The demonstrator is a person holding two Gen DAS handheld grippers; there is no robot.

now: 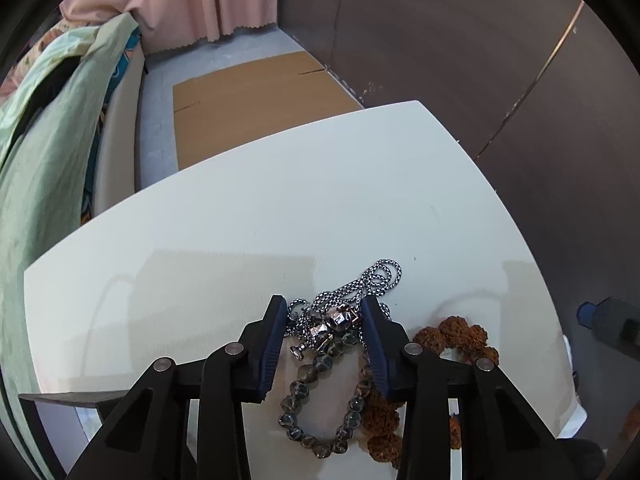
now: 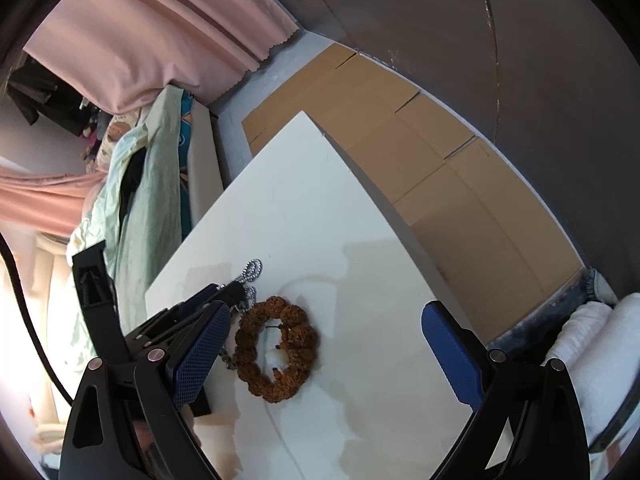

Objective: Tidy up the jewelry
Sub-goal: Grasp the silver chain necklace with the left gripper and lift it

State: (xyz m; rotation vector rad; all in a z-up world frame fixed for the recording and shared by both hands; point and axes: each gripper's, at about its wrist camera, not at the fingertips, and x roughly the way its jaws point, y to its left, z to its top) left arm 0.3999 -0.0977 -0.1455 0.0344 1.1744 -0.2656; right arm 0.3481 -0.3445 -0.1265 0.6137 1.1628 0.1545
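Note:
A heap of jewelry lies on the white table (image 1: 240, 216). A silver chain necklace (image 1: 378, 278) with a shiny pendant (image 1: 334, 326) sits on top of a grey bead bracelet (image 1: 320, 404). A brown seed-bead bracelet (image 1: 464, 336) lies to the right and is seen whole in the right wrist view (image 2: 276, 348). My left gripper (image 1: 325, 312) is partly closed, with its jaws on either side of the chain and pendant; whether they grip it is unclear. My right gripper (image 2: 326, 320) is wide open and empty above the brown bracelet, and its tip shows in the left wrist view (image 1: 608, 320).
Flat cardboard (image 1: 248, 104) lies on the floor beyond the table's far edge. A bed with green bedding (image 1: 44, 152) stands on the left. A pink curtain (image 2: 152, 32) hangs behind. A dark wall (image 1: 500, 60) runs along the right. White cloth (image 2: 592, 344) is at the right.

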